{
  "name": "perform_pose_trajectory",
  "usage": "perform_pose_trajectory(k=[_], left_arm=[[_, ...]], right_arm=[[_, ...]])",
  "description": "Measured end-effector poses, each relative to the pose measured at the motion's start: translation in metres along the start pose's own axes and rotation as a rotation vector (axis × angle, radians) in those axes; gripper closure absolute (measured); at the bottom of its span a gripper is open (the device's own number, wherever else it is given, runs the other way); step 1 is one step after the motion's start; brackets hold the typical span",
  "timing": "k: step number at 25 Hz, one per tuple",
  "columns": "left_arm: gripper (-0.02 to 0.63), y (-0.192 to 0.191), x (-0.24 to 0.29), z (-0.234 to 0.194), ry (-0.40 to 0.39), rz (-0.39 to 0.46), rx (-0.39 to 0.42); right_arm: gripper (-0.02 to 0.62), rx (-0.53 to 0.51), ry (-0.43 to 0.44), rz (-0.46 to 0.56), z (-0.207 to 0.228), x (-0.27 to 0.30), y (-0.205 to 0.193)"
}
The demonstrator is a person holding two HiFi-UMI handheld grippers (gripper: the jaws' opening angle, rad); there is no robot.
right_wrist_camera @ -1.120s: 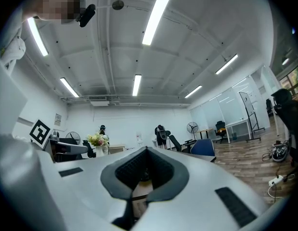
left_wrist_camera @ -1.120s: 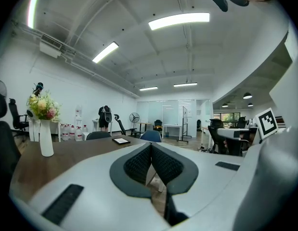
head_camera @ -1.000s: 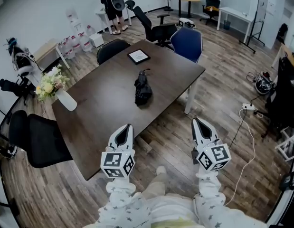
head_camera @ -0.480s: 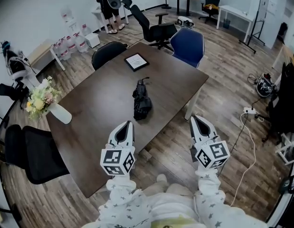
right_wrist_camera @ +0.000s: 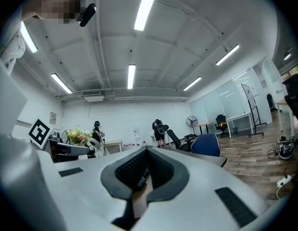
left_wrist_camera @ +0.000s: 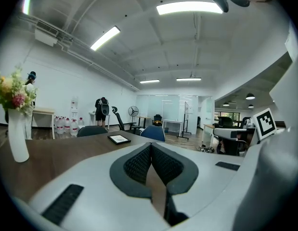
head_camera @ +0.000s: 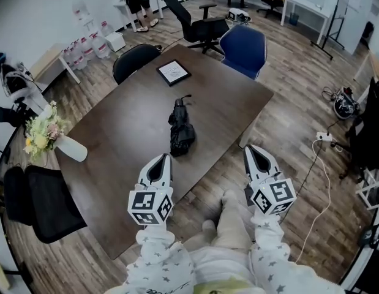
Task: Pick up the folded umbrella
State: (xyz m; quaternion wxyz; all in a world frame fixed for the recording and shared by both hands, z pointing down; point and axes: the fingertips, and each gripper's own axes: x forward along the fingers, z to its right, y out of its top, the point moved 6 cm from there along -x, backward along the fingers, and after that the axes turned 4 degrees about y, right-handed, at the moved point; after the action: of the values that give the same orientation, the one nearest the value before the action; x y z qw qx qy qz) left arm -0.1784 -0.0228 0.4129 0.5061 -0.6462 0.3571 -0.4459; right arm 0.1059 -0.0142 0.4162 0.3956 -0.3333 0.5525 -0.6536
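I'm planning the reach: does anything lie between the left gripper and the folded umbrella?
Nothing visible does. Only bare table separates the left gripper from the folded umbrella. The tablet lies beyond the umbrella, and the flower vase stands far off to the left.

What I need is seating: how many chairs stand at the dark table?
3: one black chair at its left end, another black chair and a blue chair on its far side. Others stand farther off.
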Motion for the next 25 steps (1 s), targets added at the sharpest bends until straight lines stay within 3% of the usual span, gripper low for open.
perform_pose_trajectory(k=[11,20,25], left_arm=[[0.580,0.011,0.087,-0.026,0.090,-0.032,-0.037],[0.581,0.019,0.167,-0.037,0.168,-0.157,-0.090],[0.581,0.013,0.201,-0.038,0.210,-0.249,-0.159]], right_arm=[[0.574,0.011,0.099,-0.022,0.058,0.106,0.004],[0.574,0.007,0.206,-0.058,0.109,0.197,0.022],[0.574,0.011,0.265,-0.091,0.134,0.231,0.017]])
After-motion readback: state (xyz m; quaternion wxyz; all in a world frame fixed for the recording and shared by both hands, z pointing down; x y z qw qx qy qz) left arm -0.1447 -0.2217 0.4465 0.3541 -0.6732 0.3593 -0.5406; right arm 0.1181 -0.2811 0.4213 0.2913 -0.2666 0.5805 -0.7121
